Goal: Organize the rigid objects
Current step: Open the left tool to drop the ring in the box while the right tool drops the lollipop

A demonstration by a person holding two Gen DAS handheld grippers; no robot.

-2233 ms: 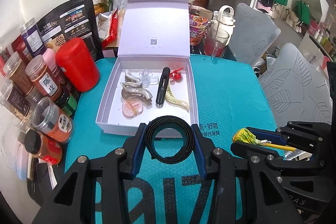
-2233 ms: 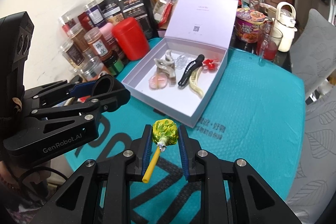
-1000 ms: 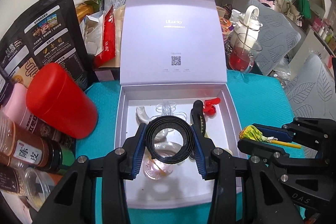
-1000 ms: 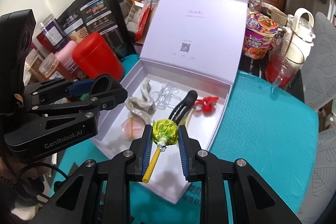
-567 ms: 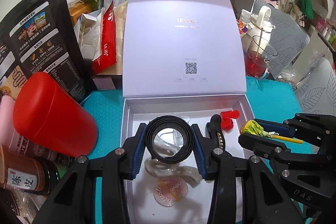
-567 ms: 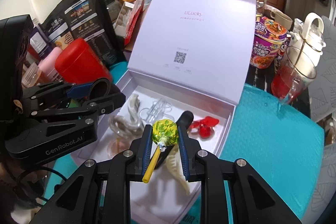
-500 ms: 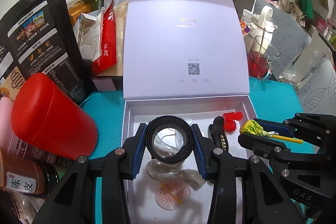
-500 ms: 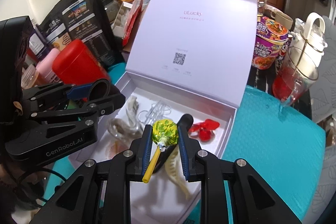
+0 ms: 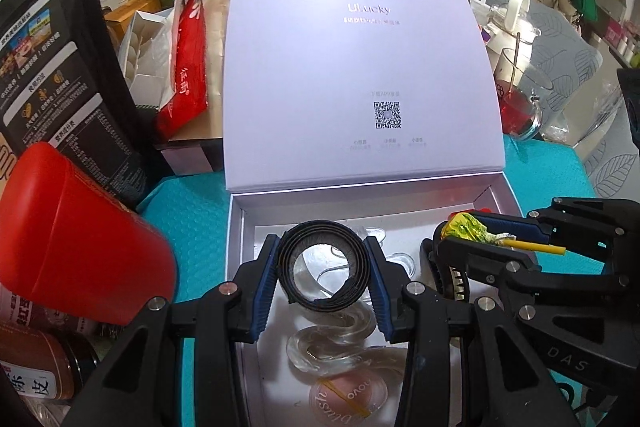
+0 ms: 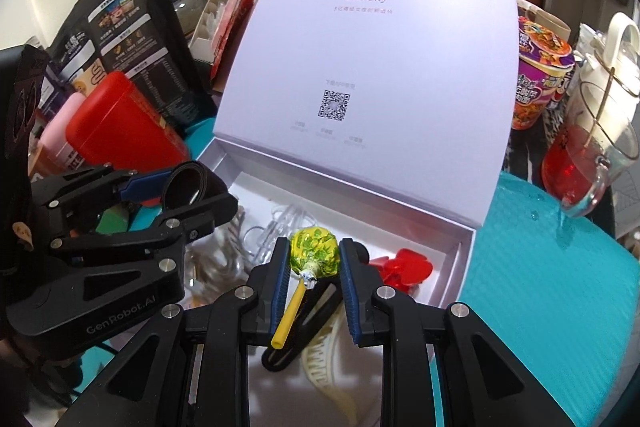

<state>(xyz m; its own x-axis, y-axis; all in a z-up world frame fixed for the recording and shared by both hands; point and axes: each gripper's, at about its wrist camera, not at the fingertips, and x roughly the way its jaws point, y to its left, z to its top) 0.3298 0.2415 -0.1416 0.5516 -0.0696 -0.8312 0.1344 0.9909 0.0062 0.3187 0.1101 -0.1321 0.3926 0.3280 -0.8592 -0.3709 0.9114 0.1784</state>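
Observation:
My left gripper is shut on a coiled black band and holds it above the back part of the open white box. My right gripper is shut on a yellow-green wrapped lollipop with a yellow stick, also above the box. In the box lie clear hair clips, a pink round compact, a black claw clip, a cream comb clip and a red clip. The left gripper with the band shows in the right wrist view, the right gripper with the lollipop in the left wrist view.
The box's lid stands upright behind it. A red canister, spice jars and a black pouch crowd the left. A glass cup with red drink, a noodle cup and a kettle stand at the right on the teal mat.
Both grippers have moved forward from the teal mat to above the box, still holding the band and the lollipop. The box and lid now fill the views.

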